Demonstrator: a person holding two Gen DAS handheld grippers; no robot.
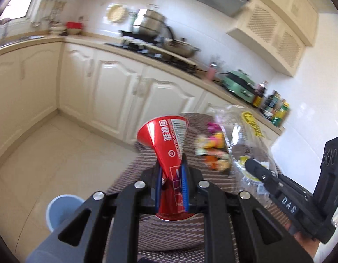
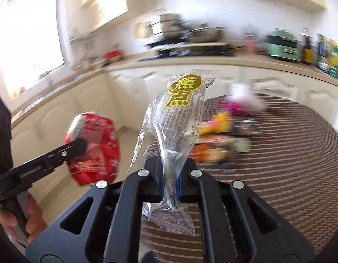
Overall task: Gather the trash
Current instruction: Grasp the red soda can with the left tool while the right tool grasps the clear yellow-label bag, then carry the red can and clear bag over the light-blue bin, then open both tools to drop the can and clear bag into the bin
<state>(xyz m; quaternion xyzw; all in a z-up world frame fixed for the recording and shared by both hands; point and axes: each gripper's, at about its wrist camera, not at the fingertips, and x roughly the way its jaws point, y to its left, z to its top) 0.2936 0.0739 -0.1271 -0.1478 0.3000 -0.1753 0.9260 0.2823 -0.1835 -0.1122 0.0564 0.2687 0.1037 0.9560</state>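
My left gripper [image 1: 171,171] is shut on a crushed red cola can [image 1: 166,140], held above the striped table's near left edge; the can also shows in the right wrist view [image 2: 96,149]. My right gripper [image 2: 169,175] is shut on a clear plastic wrapper with a yellow label [image 2: 180,114], held up above the table; the wrapper also shows in the left wrist view [image 1: 245,131]. More colourful wrappers [image 2: 219,135] lie in a pile on the table beyond both grippers.
A blue bin [image 1: 62,210] stands on the tiled floor at lower left, beside the brown striped table [image 2: 289,164]. Cream kitchen cabinets and a counter [image 1: 116,83] with pots, a green appliance [image 1: 239,83] and bottles run behind.
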